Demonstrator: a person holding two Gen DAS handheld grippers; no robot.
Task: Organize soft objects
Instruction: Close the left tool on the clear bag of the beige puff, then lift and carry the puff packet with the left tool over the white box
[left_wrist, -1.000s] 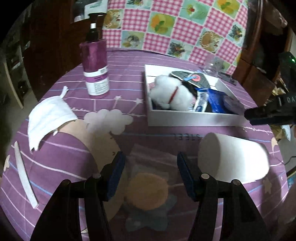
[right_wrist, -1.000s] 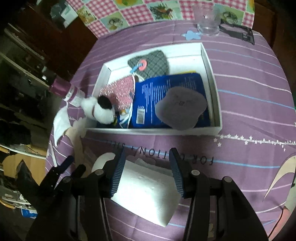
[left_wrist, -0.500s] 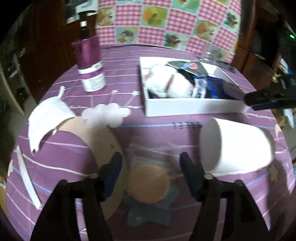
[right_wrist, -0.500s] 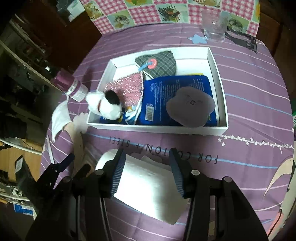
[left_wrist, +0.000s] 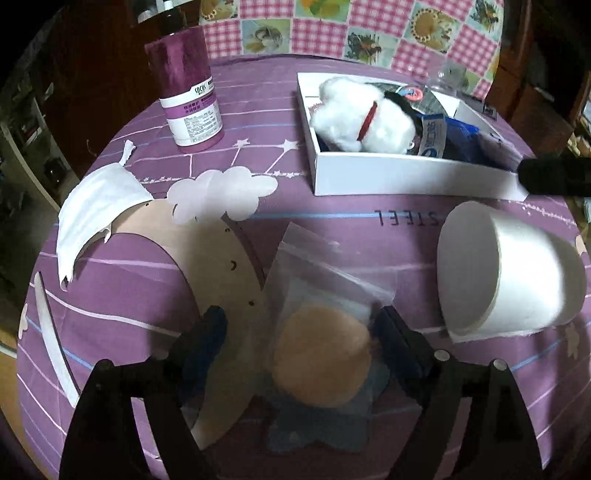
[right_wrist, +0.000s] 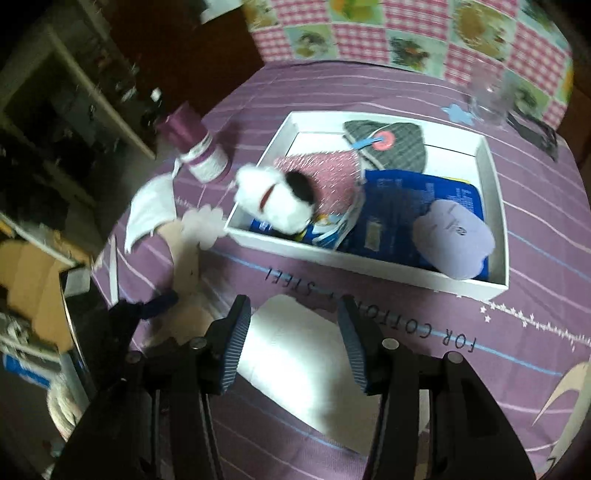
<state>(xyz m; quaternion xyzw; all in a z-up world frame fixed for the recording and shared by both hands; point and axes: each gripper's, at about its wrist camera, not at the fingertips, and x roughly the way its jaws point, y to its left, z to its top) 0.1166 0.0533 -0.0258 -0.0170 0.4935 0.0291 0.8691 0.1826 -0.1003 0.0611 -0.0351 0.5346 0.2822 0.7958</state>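
A round table is covered by a purple cotton cloth (left_wrist: 258, 110) printed with pale lines, stars and the words "FOR COTTON + STEEL" (only "STEEL" is seen in the left wrist view).

The left gripper (left_wrist: 299, 347) is pointed steeply down near the table's near edge. Its jaws are opening, and between them lies a clear plastic bag (left_wrist: 332, 280) with a round, peach-coloured puff (left_wrist: 321, 365) inside; the ribbed blue pads are not seen pressing on it.

A roll of white tissue (right_wrist: 295, 354), soft and cylindrical, lies on its side between the fingers of the right gripper (right_wrist: 293, 343). The ribbed pads stand at its two sides, but firm contact cannot be told from the blurred picture.

A shallow white cardboard box (right_wrist: 495, 206) sits towards the table's far right. A fluffy white plush toy (right_wrist: 273, 199) with a black patch and a red collar is leaned over its near left corner. A pink glittery pouch (right_wrist: 325, 173), a grey checked cloth (right_wrist: 399, 147), a blue printed packet (right_wrist: 399, 206) and a lilac rounded pad (right_wrist: 454, 236) lie inside as well.

Towards the far left edge a purple pump bottle (left_wrist: 188, 85) is stood upright; its white label is too small to read. A white face mask (left_wrist: 96, 218) lies at the left edge.
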